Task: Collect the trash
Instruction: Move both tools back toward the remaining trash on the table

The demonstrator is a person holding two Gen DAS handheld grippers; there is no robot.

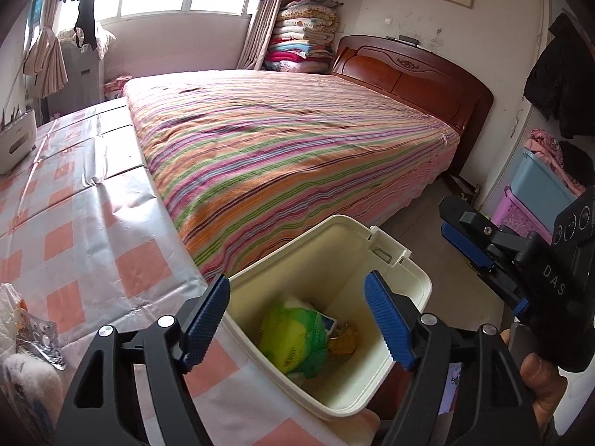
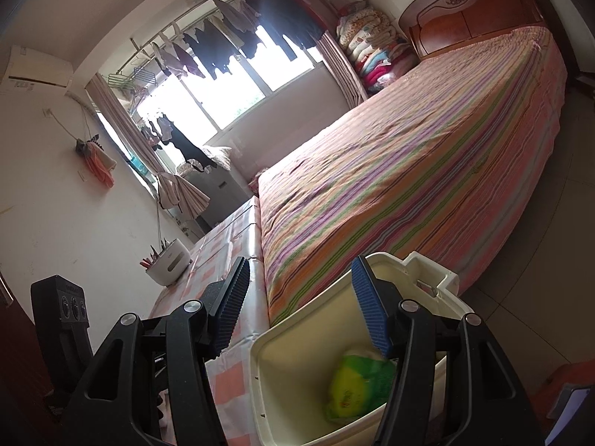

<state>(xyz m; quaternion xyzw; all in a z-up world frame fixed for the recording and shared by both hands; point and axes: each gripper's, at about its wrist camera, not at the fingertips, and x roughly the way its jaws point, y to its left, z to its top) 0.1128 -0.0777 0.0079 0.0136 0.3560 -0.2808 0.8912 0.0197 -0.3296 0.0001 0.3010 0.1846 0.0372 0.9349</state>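
Observation:
A cream plastic bin [image 1: 405, 271] stands open beside the table, below both grippers. Inside it lie a yellow-green wrapper [image 1: 297, 338] and some smaller scraps. The bin also shows in the right wrist view [image 2: 260, 371], with the wrapper [image 2: 357, 383] in it. My left gripper [image 1: 297, 319] is open and empty above the bin's mouth. My right gripper [image 2: 301, 304] is open and empty over the bin's near rim; it also shows in the left wrist view [image 1: 479, 245] at the right. More wrappers and a white bag [image 1: 26, 334] lie on the table at the lower left.
A table with a pink-checked plastic cover [image 1: 93, 223] runs along the left. A bed with a striped cover [image 1: 297, 141] lies beyond the bin. A white holder with utensils [image 2: 169, 260] stands on the table's far end. Storage boxes [image 1: 535, 193] stand at the right.

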